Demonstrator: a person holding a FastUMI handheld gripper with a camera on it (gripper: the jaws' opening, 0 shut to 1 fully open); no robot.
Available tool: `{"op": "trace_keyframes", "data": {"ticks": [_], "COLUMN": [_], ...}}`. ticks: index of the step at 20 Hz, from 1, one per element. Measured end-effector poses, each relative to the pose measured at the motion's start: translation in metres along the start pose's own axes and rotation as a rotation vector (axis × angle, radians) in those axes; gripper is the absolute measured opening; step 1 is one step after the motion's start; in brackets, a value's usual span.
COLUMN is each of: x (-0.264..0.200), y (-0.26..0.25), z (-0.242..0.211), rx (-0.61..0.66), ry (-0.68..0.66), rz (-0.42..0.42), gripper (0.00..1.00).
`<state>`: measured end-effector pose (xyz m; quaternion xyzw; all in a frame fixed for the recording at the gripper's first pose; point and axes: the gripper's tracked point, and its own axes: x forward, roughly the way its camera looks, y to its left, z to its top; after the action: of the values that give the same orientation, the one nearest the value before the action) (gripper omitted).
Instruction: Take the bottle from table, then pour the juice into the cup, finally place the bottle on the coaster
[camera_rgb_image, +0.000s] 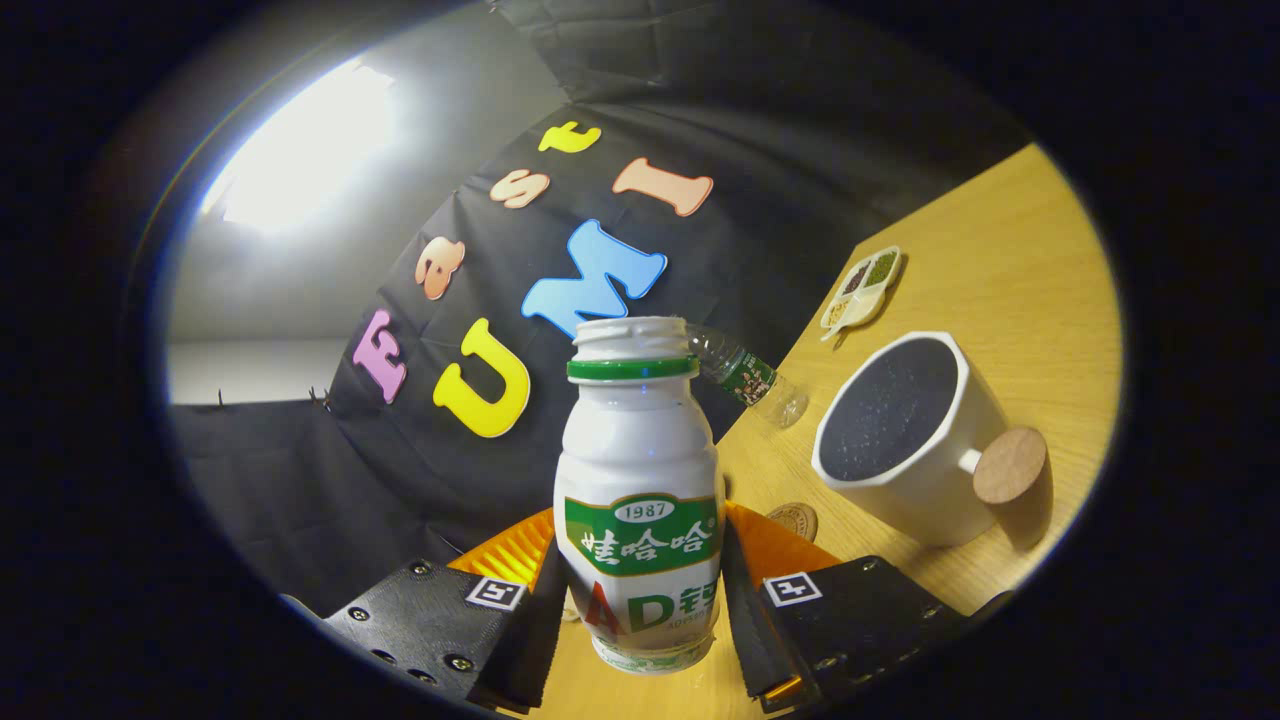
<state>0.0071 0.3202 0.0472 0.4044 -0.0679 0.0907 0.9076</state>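
Note:
A white bottle (638, 480) with a green label and green neck ring stands between my two fingers, its mouth uncapped. My gripper (640, 610) is shut on the bottle, one finger pressed on each side of its lower body. The whole view is tilted, so the bottle is held above the wooden table (1010, 250). To the right of the bottle stands a white cup (920, 440) with a dark inside and a round wooden knob on its handle. A small round brown coaster (795, 520) lies on the table between the bottle and the cup, partly hidden by my right finger.
A clear plastic water bottle (745, 375) lies on the table beyond the held bottle. Farther back, a white divided dish (862, 287) holds grains. The booth's black cloth wall runs along the table's far edge.

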Motion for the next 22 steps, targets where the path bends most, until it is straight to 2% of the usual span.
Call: {"op": "trace_keyframes", "data": {"ticks": [7,13,18,22], "x": [0.011,0.039,0.066,0.087], "y": [0.010,0.029,0.047,0.041], "z": [0.002,-0.011,-0.022,-0.017], "rx": [-0.429,-0.698,-0.783,-0.828], "ry": [0.019,0.056,0.052,0.049], "rz": [-0.011,-0.042,-0.045,-0.099], "gripper": [0.71,0.71,0.71,0.71]}}
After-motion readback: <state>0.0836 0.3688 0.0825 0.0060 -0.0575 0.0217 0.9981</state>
